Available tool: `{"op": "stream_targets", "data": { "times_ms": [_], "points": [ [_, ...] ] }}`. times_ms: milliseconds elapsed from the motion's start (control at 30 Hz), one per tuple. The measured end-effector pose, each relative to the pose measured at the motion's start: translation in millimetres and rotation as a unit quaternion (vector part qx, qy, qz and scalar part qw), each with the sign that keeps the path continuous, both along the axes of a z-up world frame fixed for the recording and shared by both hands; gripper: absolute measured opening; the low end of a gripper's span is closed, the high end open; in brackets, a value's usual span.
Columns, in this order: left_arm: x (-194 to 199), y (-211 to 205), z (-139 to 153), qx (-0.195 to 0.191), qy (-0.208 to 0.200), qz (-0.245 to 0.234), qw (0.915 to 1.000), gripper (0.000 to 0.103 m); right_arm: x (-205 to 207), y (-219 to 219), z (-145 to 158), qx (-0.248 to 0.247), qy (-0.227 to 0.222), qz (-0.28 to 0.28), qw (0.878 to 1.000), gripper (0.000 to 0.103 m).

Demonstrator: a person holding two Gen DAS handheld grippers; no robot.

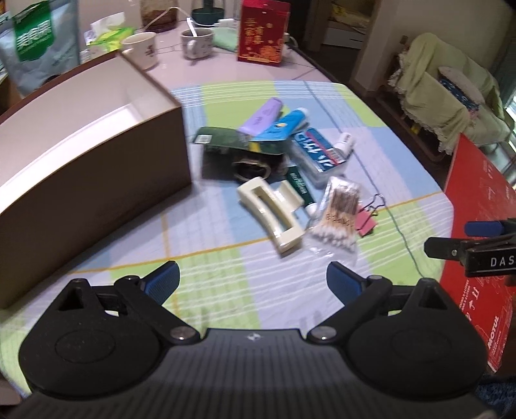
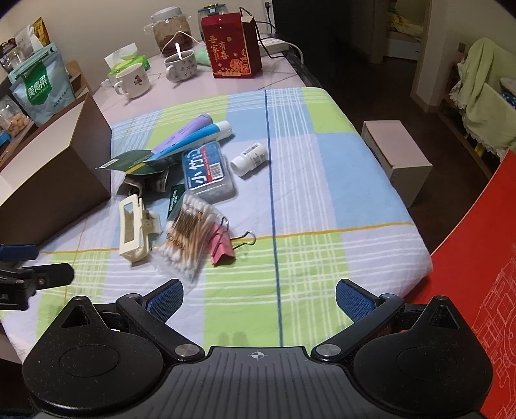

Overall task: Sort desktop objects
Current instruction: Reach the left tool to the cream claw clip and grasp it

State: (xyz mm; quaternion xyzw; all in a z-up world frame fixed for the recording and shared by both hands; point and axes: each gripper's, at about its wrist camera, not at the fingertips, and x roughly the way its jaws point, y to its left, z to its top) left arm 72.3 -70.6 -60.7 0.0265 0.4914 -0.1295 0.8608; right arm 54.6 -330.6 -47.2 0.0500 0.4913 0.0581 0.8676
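Both tools, left (image 1: 253, 280) and right (image 2: 259, 298), hover spread and empty over the table's near edge, short of the cream hair clip (image 2: 133, 224).

- A lived-in home: the worktop (image 2: 290, 80) wears a plaid cloth (image 2: 306, 180).
- 2 mugs (image 2: 132, 80), a tissue pack (image 2: 129, 63), a glass jar (image 2: 171, 30) and a red gift box (image 2: 232, 48) line its far edge.
- Chairs under green covers (image 2: 483, 96) stand behind.
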Motion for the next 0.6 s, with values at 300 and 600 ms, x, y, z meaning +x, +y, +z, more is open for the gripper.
{"op": "stream_targets", "data": {
  "times_ms": [300,600],
  "points": [
    [24,-26,-21,-0.007,0.004,-0.004,1.0,0.083,16,-22,-7,0.004,0.015,0.003,1.0,0.103],
    [53,-39,-44,-0.013,0.019,0.018,0.9996,0.069,31,-39,-16,0.007,0.03,0.004,1.0,0.103]
  ]
}}
